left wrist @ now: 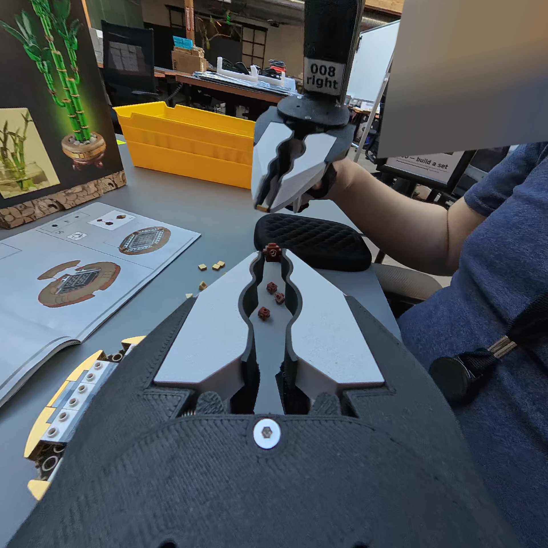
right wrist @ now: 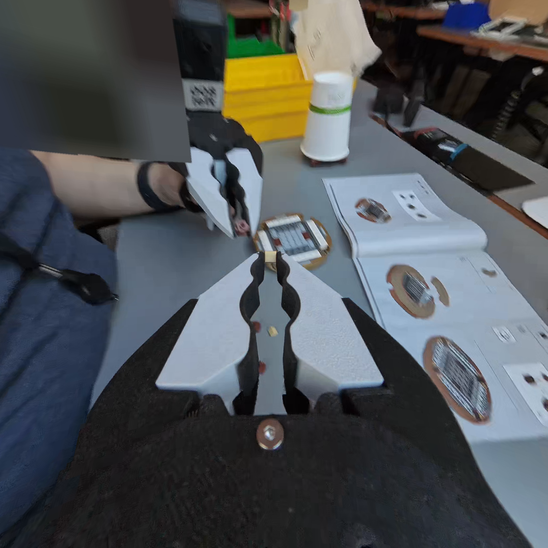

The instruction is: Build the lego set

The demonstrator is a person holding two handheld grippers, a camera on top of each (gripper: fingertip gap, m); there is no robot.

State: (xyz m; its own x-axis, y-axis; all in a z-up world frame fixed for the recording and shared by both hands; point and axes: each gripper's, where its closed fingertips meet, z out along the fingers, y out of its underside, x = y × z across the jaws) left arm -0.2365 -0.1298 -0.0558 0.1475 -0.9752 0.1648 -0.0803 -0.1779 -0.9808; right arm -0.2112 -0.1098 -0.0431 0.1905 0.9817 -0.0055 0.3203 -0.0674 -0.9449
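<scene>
My left gripper (left wrist: 272, 252) is shut on a small dark red studded brick (left wrist: 272, 253), held above the grey table. It also shows in the right wrist view (right wrist: 241, 229) with the red brick (right wrist: 241, 227) at its tips. My right gripper (right wrist: 270, 256) is shut on a small tan tile (right wrist: 270, 256); in the left wrist view it hangs tips-down (left wrist: 262, 207) with the tan tile (left wrist: 261, 207). The round base build (right wrist: 293, 238) lies on the table beyond the right gripper, partly seen at lower left in the left wrist view (left wrist: 68, 394).
Three loose dark red bricks (left wrist: 271, 287) and several tan tiles (left wrist: 218, 264) lie on the table. An open instruction booklet (left wrist: 74, 267) (right wrist: 430, 296), the set's box (left wrist: 44, 103), a yellow bin (left wrist: 189, 142), a white cup (right wrist: 327, 115) and a black pad (left wrist: 311, 240) are around. A person's arm (left wrist: 400, 225) is at the right. The tips of one gripper are about 4 cm away from the tips of the other. From the left gripper's tips to the white cup (right wrist: 327, 115) is close to 30 cm.
</scene>
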